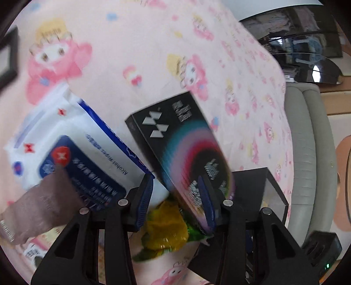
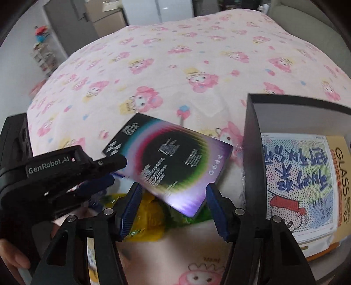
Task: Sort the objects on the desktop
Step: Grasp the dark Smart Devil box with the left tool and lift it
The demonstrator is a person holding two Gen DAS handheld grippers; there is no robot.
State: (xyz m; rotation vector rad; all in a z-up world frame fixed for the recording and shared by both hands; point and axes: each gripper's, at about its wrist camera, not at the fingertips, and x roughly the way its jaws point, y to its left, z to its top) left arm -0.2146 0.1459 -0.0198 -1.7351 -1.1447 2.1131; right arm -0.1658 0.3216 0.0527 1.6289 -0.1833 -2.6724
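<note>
My left claw (image 1: 177,201) is gripping the black box (image 1: 182,140) at its near edge, holding it tilted above the yellow wrapper (image 1: 166,228). Wipes (image 1: 72,142) are lying just left. My right claw (image 2: 173,210) is hovering spread apart, nothing between; the box (image 2: 173,157) is hanging ahead, the tray (image 2: 252,140) to its right.

Domestic interior, probably a living room. A pink cartoon-print cloth (image 2: 175,65) covers the bench ahead of the right tool (image 2: 173,210). A grey upholstered sofa (image 1: 307,142) stands to the right of the left tool (image 1: 175,201); cabinets (image 2: 72,19) and a cluttered shelf rack (image 2: 42,52) stand beyond the bench, far ahead of the right tool.
</note>
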